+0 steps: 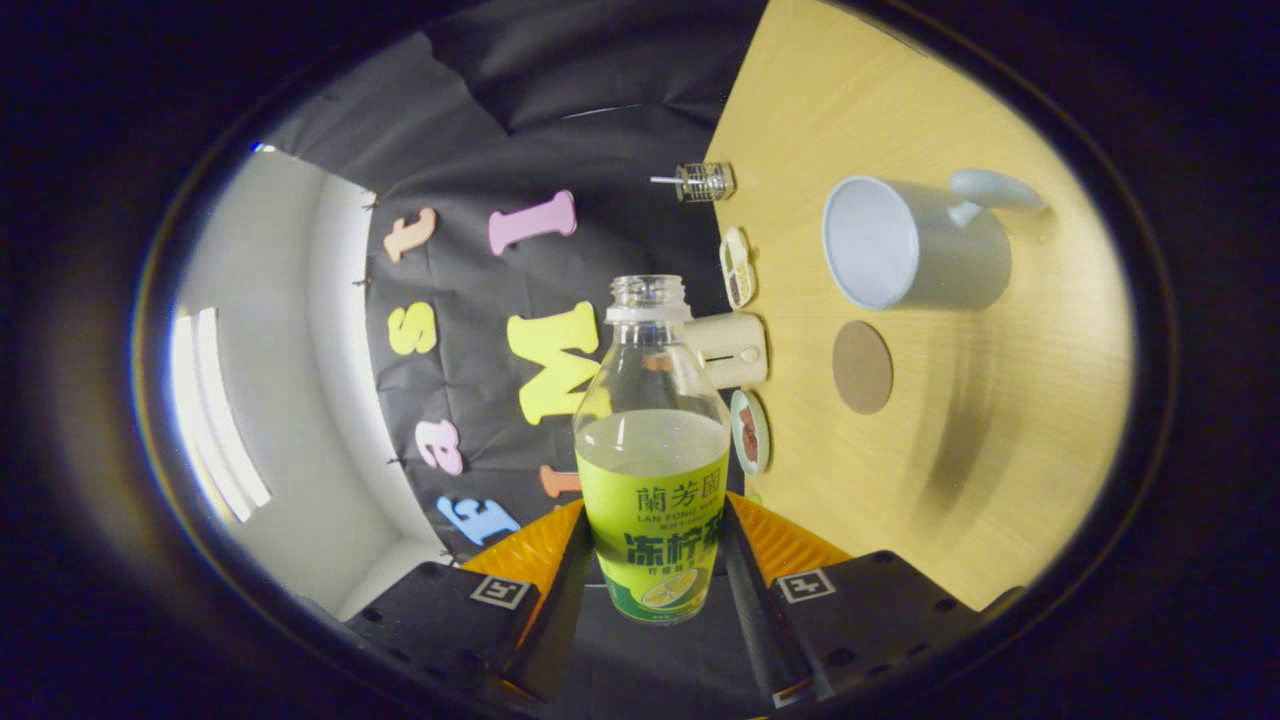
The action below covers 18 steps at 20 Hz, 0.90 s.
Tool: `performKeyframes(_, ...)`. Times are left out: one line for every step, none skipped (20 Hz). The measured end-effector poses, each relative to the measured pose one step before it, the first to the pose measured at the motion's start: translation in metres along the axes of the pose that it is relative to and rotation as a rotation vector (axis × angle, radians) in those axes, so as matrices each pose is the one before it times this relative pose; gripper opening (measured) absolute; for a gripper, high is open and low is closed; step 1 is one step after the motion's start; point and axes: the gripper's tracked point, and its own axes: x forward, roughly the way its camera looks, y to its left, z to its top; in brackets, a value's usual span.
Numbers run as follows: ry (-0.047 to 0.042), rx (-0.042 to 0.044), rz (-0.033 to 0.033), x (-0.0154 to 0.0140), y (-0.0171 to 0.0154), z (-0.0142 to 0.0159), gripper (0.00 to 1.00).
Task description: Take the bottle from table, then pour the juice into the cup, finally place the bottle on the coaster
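My gripper (655, 560) is shut on a clear uncapped bottle (653, 450) with a green label; both fingers press its lower sides. Pale juice fills it to about halfway. The view is rolled sideways, so the wooden table (1000, 450) stands like a wall to the right of the bottle. A pale blue-white mug (910, 245) with a handle stands on the table beyond the fingers, its open mouth turned toward the bottle. A round brown coaster (862, 367) lies flat on the table between the mug and the bottle. The bottle hangs in the air, off the table.
Along the table's far edge sit a small glass jar with a wire frame (705, 182), a small divided dish (738, 266), a cream box-like holder (735, 350) and a small round dish (750, 432). The booth's black cloth wall rises behind them.
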Motion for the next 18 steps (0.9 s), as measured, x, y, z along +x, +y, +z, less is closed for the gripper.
performKeyframes(0.01249, -0.07458, -0.03179, -0.00202, -0.00648, -0.00397, 0.75)
performKeyframes(0.01403, -0.09395, -0.03826, -0.00364, -0.00949, -0.00296, 0.75)
performKeyframes(0.00606, -0.07243, -0.00531, -0.0034, -0.00007, -0.00195, 0.75)
performKeyframes(-0.00214, -0.05419, 0.00745, -0.00356, 0.00192, -0.00072, 0.75)
performKeyframes(0.00721, -0.06009, 0.00006, -0.00433, 0.00127, -0.00147, 0.75)
performKeyframes(0.00278, -0.07103, -0.02035, -0.00282, -0.00443, -0.0013, 0.75)
performKeyframes(0.00593, -0.08293, -0.03222, -0.00339, -0.00732, -0.00243, 0.75)
performKeyframes(0.00635, -0.07559, -0.02795, -0.00233, -0.00505, -0.00203, 0.75)
performKeyframes(0.00483, -0.08524, -0.03118, -0.00307, -0.00638, -0.00278, 0.75)
performKeyframes(-0.00036, -0.06386, -0.02103, -0.00265, -0.00377, -0.00114, 0.75)
performKeyframes(-0.00924, -0.06857, -0.01318, -0.00506, -0.00123, 0.00092, 0.75)
performKeyframes(-0.01745, -0.05176, -0.00361, -0.00625, 0.00024, 0.00476, 0.75)
performKeyframes(-0.01564, -0.04807, -0.0075, -0.00448, 0.00122, 0.00121, 0.75)
performKeyframes(-0.00695, -0.04997, -0.01524, -0.00264, -0.00352, 0.00157, 0.75)
performKeyframes(-0.00604, -0.06463, -0.03243, -0.0019, -0.00477, 0.00233, 0.75)
performKeyframes(-0.00511, -0.06033, -0.03062, -0.00186, -0.00434, 0.00322, 0.75)
performKeyframes(-0.01132, -0.05716, -0.0197, -0.00135, -0.00154, 0.00714, 0.76)
performKeyframes(-0.0186, -0.04466, -0.01045, -0.00031, -0.00072, 0.00897, 0.76)
